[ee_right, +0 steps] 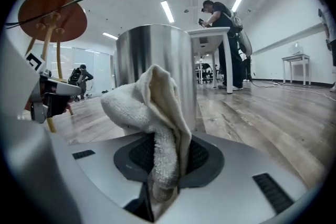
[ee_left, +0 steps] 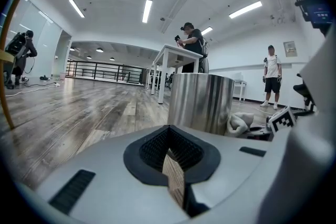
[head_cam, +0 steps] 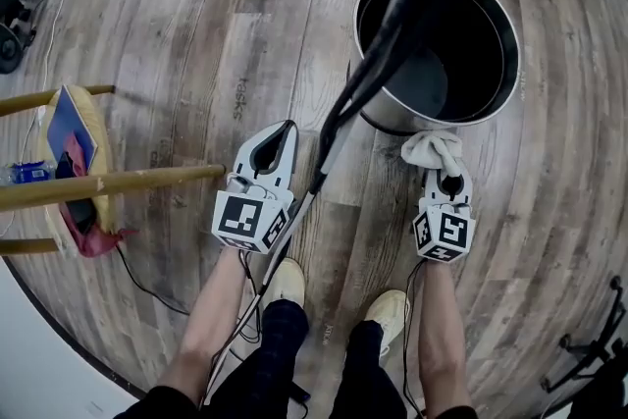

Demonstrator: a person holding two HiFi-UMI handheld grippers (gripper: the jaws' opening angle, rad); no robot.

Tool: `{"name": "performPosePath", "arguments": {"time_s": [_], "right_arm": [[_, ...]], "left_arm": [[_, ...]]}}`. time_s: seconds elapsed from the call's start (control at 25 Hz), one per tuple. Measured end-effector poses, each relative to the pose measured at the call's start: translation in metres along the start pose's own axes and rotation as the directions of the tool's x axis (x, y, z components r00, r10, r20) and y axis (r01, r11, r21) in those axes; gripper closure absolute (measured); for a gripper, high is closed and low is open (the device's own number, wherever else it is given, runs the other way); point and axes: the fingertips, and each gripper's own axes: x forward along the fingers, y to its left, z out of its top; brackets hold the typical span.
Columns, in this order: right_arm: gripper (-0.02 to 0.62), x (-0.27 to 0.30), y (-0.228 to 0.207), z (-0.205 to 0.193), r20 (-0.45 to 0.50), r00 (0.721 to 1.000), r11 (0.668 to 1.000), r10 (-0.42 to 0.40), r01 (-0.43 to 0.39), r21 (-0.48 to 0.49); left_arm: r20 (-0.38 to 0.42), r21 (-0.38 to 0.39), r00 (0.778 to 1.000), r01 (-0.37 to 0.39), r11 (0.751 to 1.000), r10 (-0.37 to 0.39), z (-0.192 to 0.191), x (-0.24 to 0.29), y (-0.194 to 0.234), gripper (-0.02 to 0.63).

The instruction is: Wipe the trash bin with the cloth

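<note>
- The trash bin (head_cam: 385, 116) stands upright and open on the wooden floor (head_cam: 196, 34), just ahead of both tools. Nothing steadies it. A firm sideways wipe could slide or tip it, since an empty steel bin is likely light.
- The cloth (head_cam: 433, 150) is pinched by only a narrow fold, with most of it bunched loose above the jaws. Dragging it against the steel wall could pull it free.
- Black cables (head_cam: 392, 34) hang across the head view over the bin's mouth. A wide sweep around the rim might snag them.
- The right tool (head_cam: 444, 174) is clenched on the cloth. In the right gripper view the towel (ee_right: 157, 113) rises from between the closed jaws, with the bin's wall (ee_right: 134, 50) directly behind it. The cloth sits just beside the bin's lower wall, but I cannot tell whether it touches.
- The left tool (head_cam: 278, 140) is clenched on nothing. Its own view shows the pads (ee_left: 184, 147) drawn together with nothing between them. It is low over the floor, pointing at the bin (ee_left: 202, 99) and clearly apart from it.
</note>
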Motion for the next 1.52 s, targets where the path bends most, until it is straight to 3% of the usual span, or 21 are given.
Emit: {"name": "performPosePath", "arguments": {"time_s": [0.24,0.52,0.8,1.12,1.28,1.52], "right_arm": [[0.5,0.002,-0.063,0.001,-0.003,0.995,0.994,-0.105,0.105,0.038],[0.5,-0.006,-0.059,0.005,-0.009,0.995,0.994,-0.102,0.102,0.046],[0.5,-0.05,-0.048,0.026,-0.029,0.997,0.995,-0.069,0.071,0.074],[0.5,-0.148,-0.035,0.11,-0.027,0.997,0.993,-0.073,0.075,0.093],[0.5,-0.194,-0.03,0.18,-0.019,0.997,0.993,-0.072,0.073,0.091],[0.5,-0.279,0.0,0.32,-0.013,1.0,0.997,-0.028,0.029,0.066]], "left_arm": [[0.001,0.011,1.0,0.017,1.0,-0.017,0.003,0.008,-0.014,0.611],[0.0,0.015,1.0,0.016,1.0,-0.016,0.012,0.005,-0.017,0.611],[-0.006,-0.012,1.0,0.006,1.0,-0.006,0.036,-0.015,-0.027,0.611],[-0.041,-0.01,0.998,0.043,0.999,-0.044,0.112,-0.053,-0.069,0.611],[-0.035,0.016,0.997,0.063,0.998,-0.062,0.188,-0.073,-0.089,0.611],[-0.074,0.033,0.994,0.087,0.996,-0.084,0.313,-0.131,-0.126,0.611]]}}
